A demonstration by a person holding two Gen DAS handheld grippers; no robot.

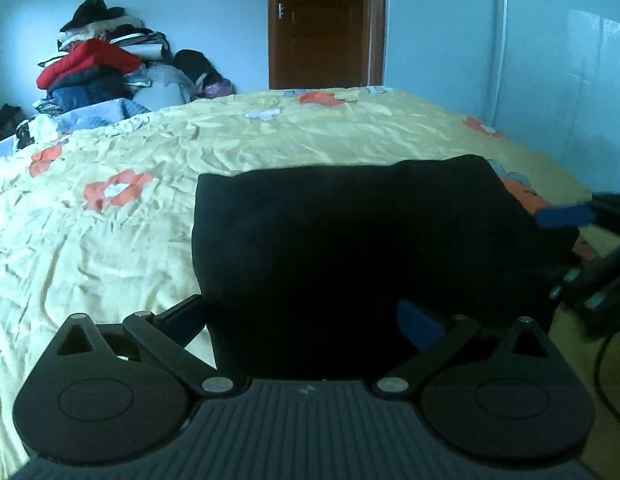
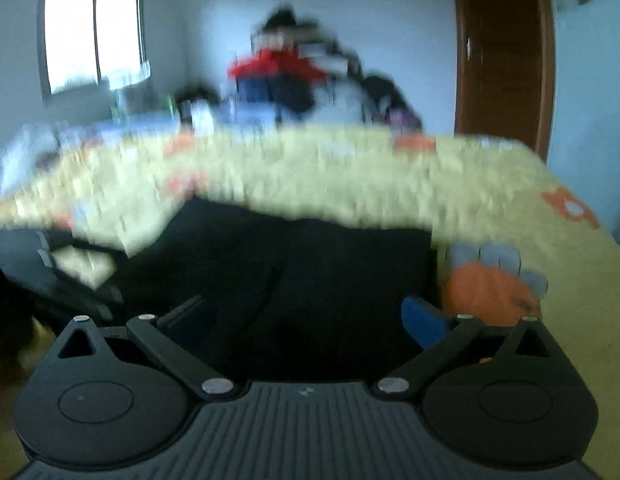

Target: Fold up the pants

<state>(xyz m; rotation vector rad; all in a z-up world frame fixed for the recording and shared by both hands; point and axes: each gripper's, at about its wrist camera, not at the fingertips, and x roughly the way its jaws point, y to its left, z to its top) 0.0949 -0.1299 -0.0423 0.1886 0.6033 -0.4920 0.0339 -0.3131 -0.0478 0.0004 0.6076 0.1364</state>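
a yellow flowered bedspread covers the bed; door and clothes pile behind. folded black pants lie at its near edge, long axis crosswise. left gripper and right gripper both spread wide, holding nothing.

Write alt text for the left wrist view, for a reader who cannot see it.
A folded black pair of pants lies on a yellow floral bedsheet, with the left gripper open around its near edge. The right gripper shows at the pants' right side; a clothes pile and brown wooden door stand behind.
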